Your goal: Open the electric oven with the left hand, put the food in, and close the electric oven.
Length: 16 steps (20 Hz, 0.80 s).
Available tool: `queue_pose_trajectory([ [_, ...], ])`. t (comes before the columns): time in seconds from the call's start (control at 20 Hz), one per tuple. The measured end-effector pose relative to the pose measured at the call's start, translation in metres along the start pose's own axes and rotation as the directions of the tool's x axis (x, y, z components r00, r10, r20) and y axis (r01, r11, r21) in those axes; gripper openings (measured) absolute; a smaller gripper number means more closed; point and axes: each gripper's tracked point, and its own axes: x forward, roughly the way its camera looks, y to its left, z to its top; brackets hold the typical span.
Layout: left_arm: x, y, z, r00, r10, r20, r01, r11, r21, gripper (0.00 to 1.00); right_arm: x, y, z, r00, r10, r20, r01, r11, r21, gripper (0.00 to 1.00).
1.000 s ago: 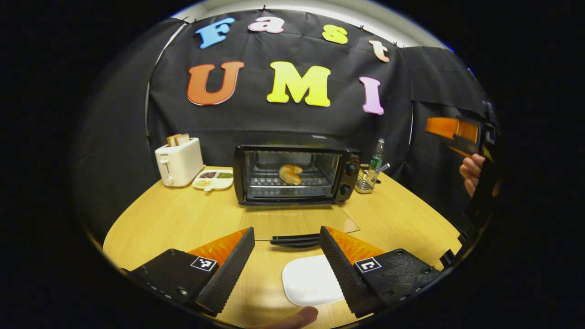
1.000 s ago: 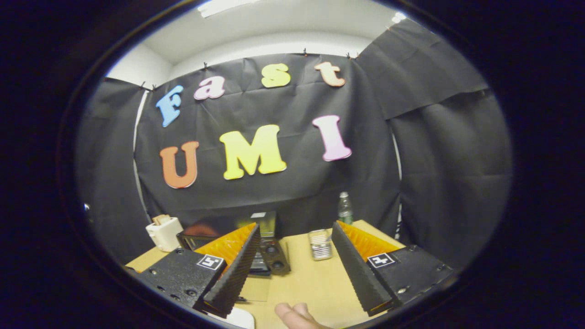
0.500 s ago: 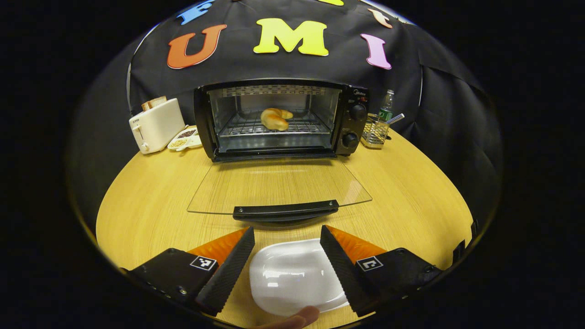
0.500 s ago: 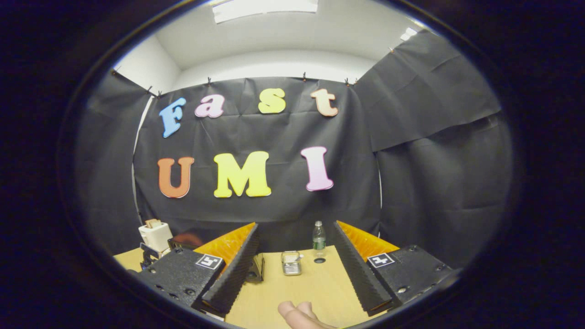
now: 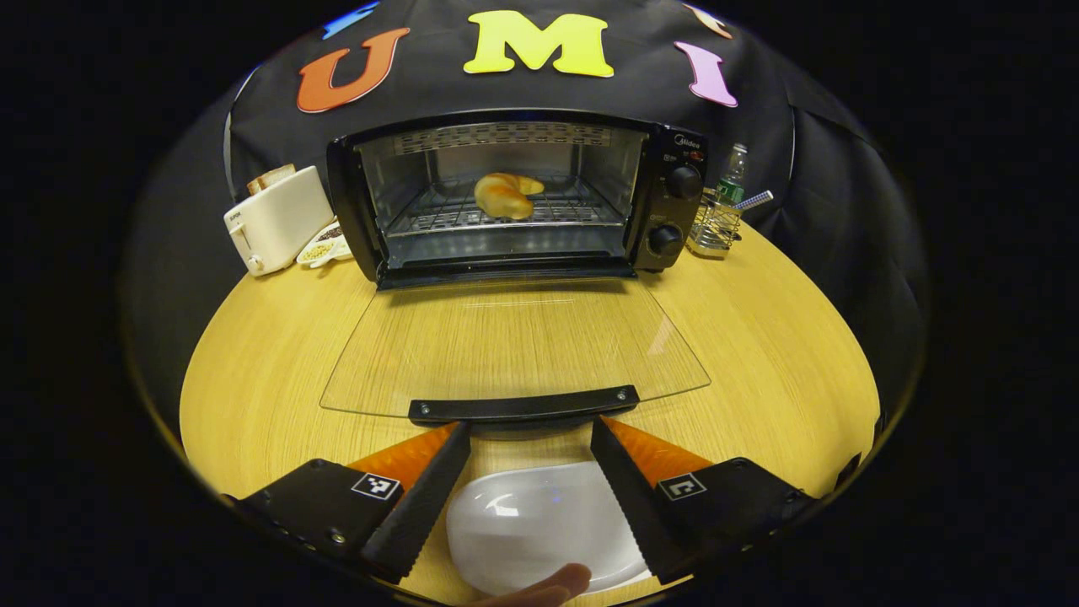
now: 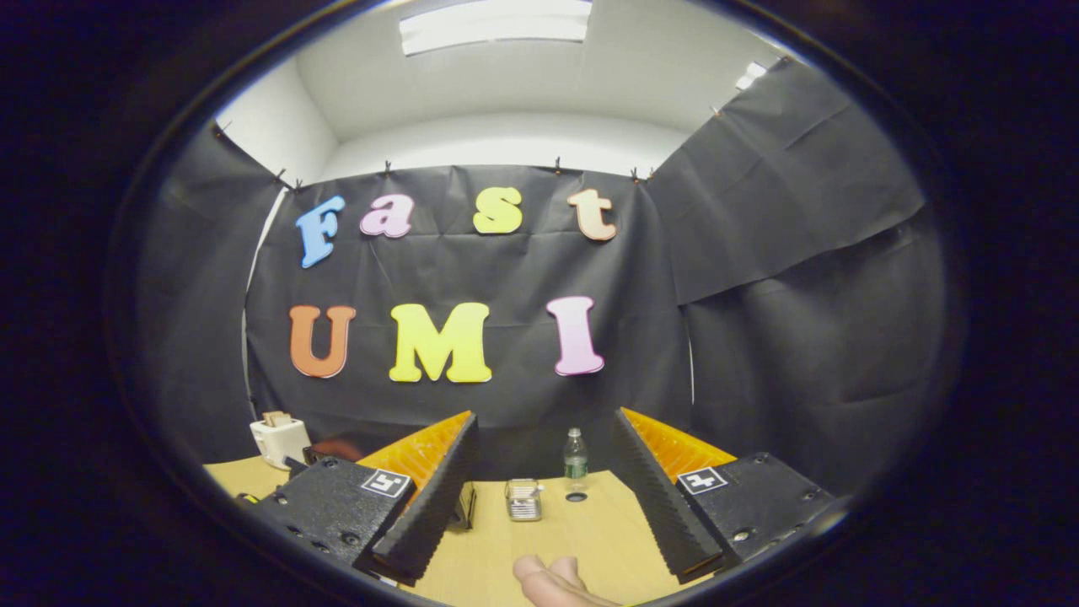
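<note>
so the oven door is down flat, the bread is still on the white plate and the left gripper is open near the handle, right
Not quite. The bread is on the rack inside the oven, not on the white plate, which is bare; the left gripper view shows it. The rest holds: the door is down flat and the left gripper is open near the handle.

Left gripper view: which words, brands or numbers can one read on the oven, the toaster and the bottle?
Electric oven: small brand mark above its upper knob, too small to read surely.
Toaster: tiny print, blurred.
Water bottle: label unreadable.
Left gripper: square coded tags, no words.
</note>
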Motion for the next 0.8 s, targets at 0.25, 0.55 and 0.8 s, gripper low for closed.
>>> queue_pose_trajectory([
  [0.25,-0.008,-0.001,0.015,1.000,0.012,0.017,-0.012,1.000,-0.007,0.95,0.001,0.004,0.002,1.000,0.013,0.017,-0.014,1.000,0.006,1.00],
  [0.55,-0.025,0.003,0.046,0.992,0.070,0.103,-0.074,0.996,0.042,0.95,0.006,0.000,-0.007,1.000,0.011,0.002,-0.011,1.000,0.021,0.99],
  [0.8,-0.033,0.005,0.076,0.988,0.072,0.137,-0.077,0.996,0.033,0.97,0.009,-0.003,-0.019,0.999,0.006,-0.032,-0.005,0.999,0.036,1.00],
])
